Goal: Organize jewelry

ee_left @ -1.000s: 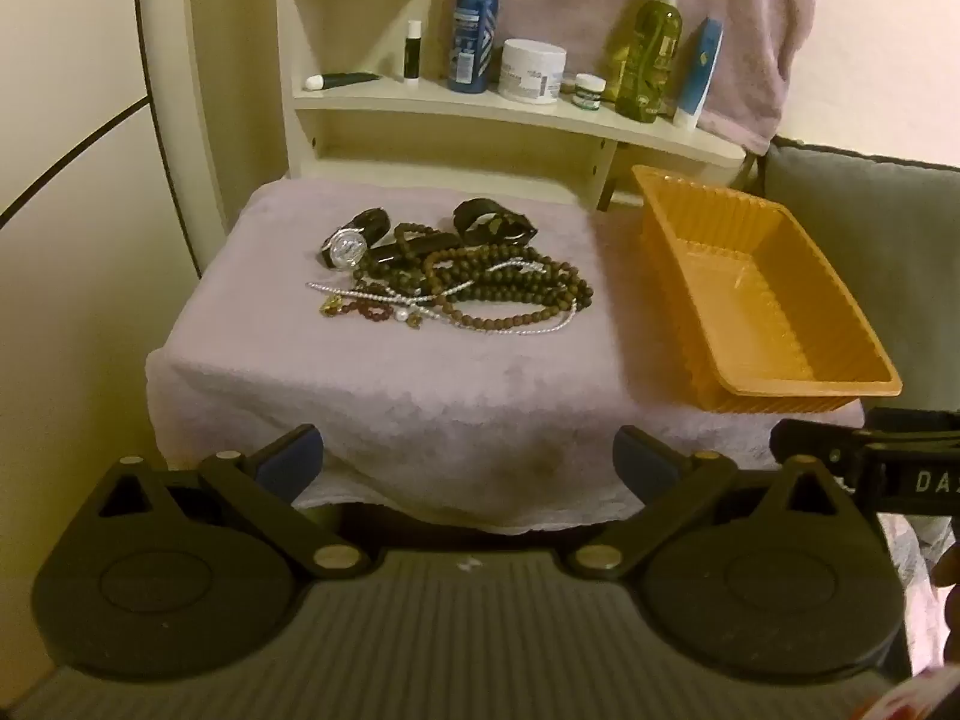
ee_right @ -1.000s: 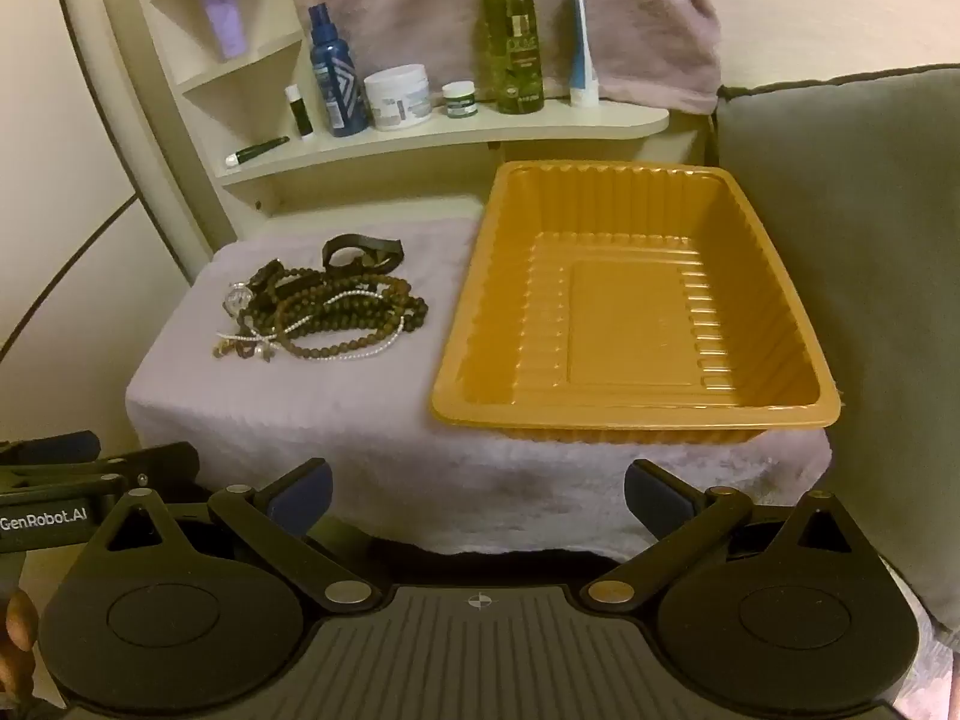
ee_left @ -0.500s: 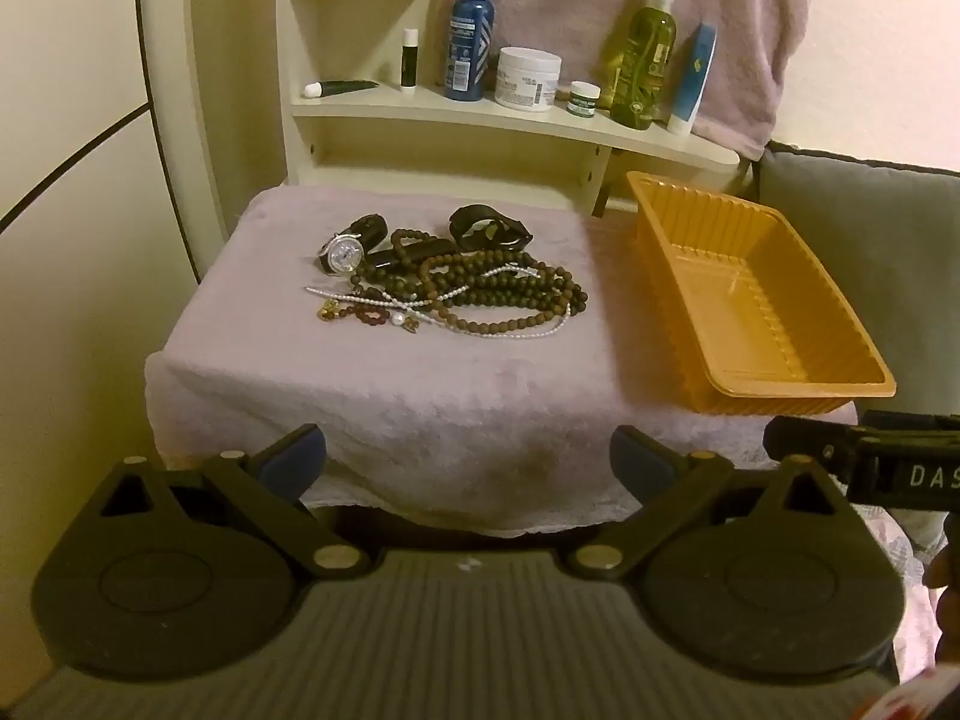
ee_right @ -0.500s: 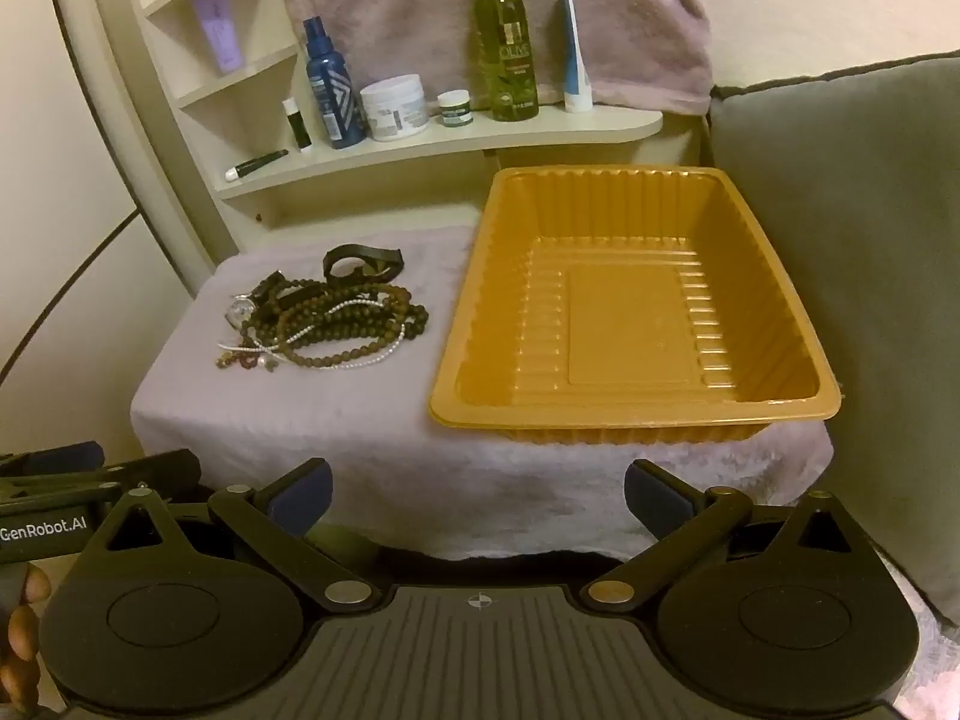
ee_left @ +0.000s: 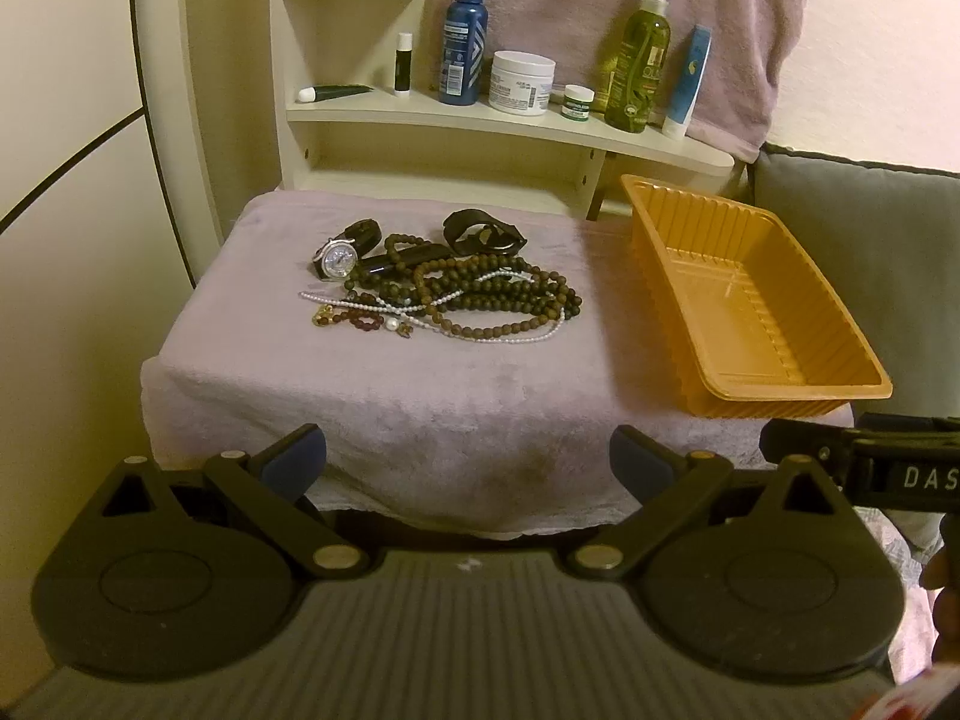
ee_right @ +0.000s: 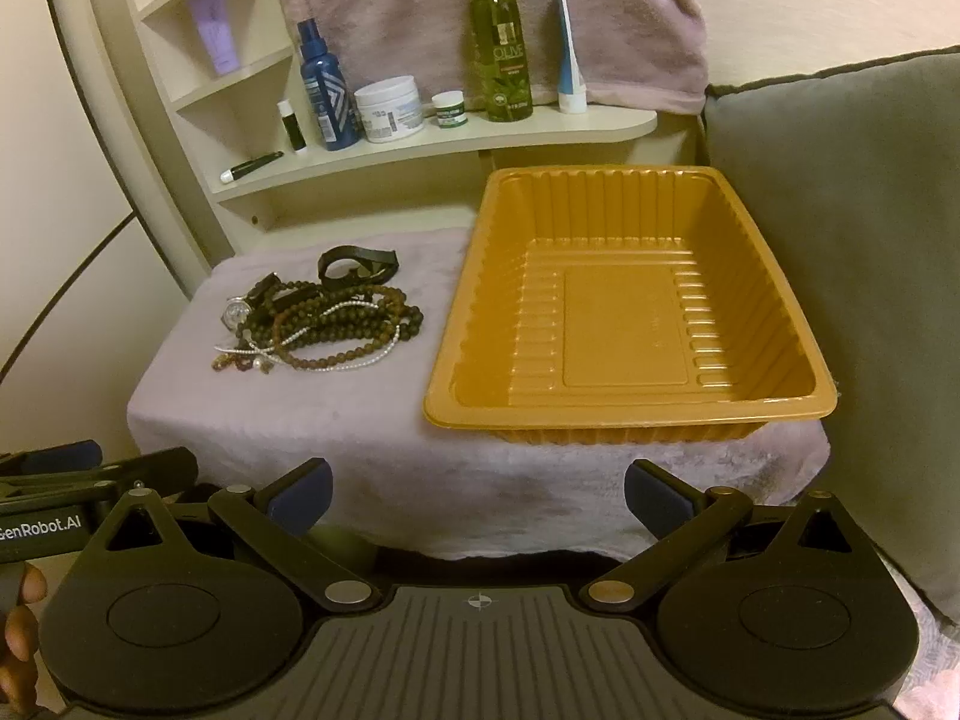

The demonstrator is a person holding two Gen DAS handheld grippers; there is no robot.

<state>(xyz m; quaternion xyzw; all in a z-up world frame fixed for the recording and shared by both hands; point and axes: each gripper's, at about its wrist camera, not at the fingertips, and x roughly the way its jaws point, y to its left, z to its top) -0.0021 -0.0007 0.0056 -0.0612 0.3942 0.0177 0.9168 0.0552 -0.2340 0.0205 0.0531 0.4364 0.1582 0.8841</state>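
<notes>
Both grippers gaping, empty. Bead necklaces (ee_left: 498,300) tangled w/ wristwatch (ee_left: 337,257), tray's (ee_left: 798,387) 9 o'clock: limp, snaggy; pinch one outer strand.

Bare towel (ee_left: 456,396) lies before jewelry pile (ee_left: 444,294).

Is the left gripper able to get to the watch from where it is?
Probably yes. The left gripper is open, and only bare towel lies before the watch at the pile's left edge.

Both views are dimly lit in warm yellow; straight lines are bent by fisheye distortion, and corners are darkened.
</notes>
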